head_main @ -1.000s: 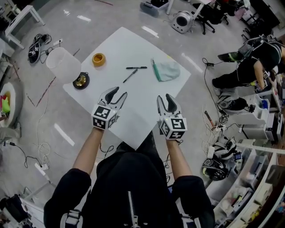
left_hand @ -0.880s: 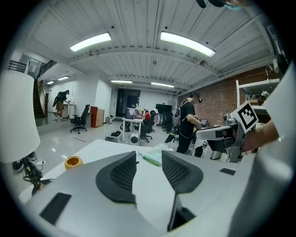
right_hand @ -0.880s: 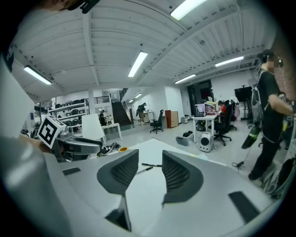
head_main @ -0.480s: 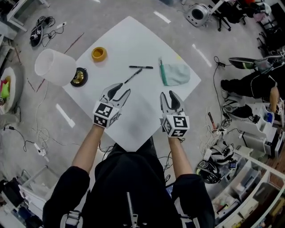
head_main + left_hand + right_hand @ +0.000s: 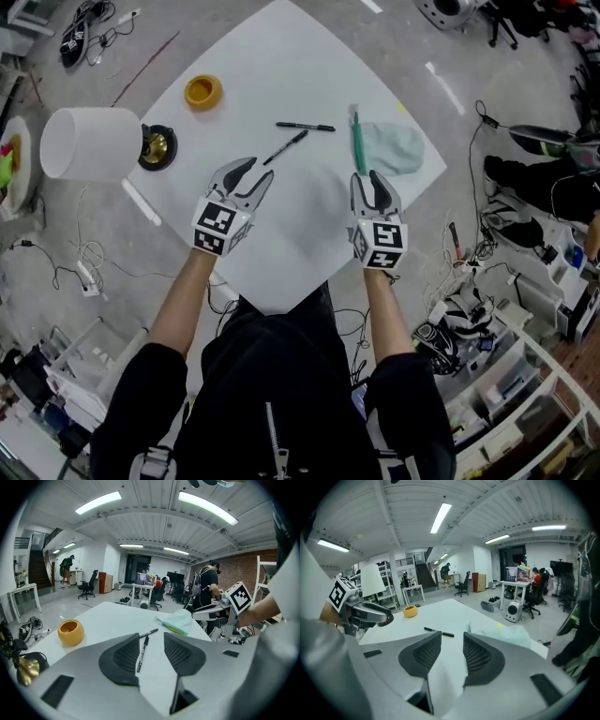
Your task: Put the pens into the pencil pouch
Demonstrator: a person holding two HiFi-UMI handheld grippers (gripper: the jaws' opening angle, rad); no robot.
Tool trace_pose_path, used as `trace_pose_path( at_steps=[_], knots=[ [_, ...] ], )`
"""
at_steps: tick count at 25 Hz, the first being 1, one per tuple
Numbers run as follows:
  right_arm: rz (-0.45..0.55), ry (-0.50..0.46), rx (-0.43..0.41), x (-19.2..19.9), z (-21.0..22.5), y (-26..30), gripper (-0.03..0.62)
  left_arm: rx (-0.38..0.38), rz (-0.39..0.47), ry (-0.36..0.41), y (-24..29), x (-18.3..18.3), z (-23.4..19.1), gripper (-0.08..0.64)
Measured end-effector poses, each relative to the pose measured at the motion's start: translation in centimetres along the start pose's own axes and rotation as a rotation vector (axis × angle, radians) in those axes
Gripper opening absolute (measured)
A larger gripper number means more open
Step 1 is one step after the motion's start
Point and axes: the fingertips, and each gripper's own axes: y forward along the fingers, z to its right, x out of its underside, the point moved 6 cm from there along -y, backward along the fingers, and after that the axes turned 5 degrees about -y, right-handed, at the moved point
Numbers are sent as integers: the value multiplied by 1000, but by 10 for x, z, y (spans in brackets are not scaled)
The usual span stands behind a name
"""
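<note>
Both tools hang low over the near half of the white surface (image 5: 300,239), and neither holds anything. The left gripper (image 5: 256,171) has its jaws apart, lined up on the nearer pen (image 5: 284,148) just ahead. The right gripper (image 5: 368,178) has its jaws apart too; they have just been closing a little, with nothing between them. Beyond, the second pen (image 5: 305,126) lies crosswise, close to the first pen's far tip. To their right the pale green pouch (image 5: 394,148) lies flat near the surface's corner, and whether its zip is open cannot be told. Both pens are outside the pouch. The risks look plain: a thin pen flat on a smooth top may skid or roll from closing jaws, a nudge could scatter its neighbour, and a limp pouch may slide or fold instead of taking a pen.
</note>
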Motion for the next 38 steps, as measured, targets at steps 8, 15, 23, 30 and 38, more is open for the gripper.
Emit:
trace_pose_path(
  at_steps=[8, 15, 23, 30, 38],
  knots=[
    [-135, -119, 6, 13, 14, 43, 145, -5, -78, -1, 16, 25, -6, 181],
    [-268, -157, -3, 37, 29, 74, 125, -18, -134, -1, 26, 43, -9, 180],
    [-321, -152, -24, 49, 35, 87, 95, -29, -173, -22, 35, 56, -18, 181],
    [-337, -124, -22, 52, 40, 88, 57, -27, -194, -11, 42, 60, -19, 180],
    [-298, -33, -62, 48, 47, 85, 54, -39, -253, 44, 50, 66, -34, 150]
  ],
)
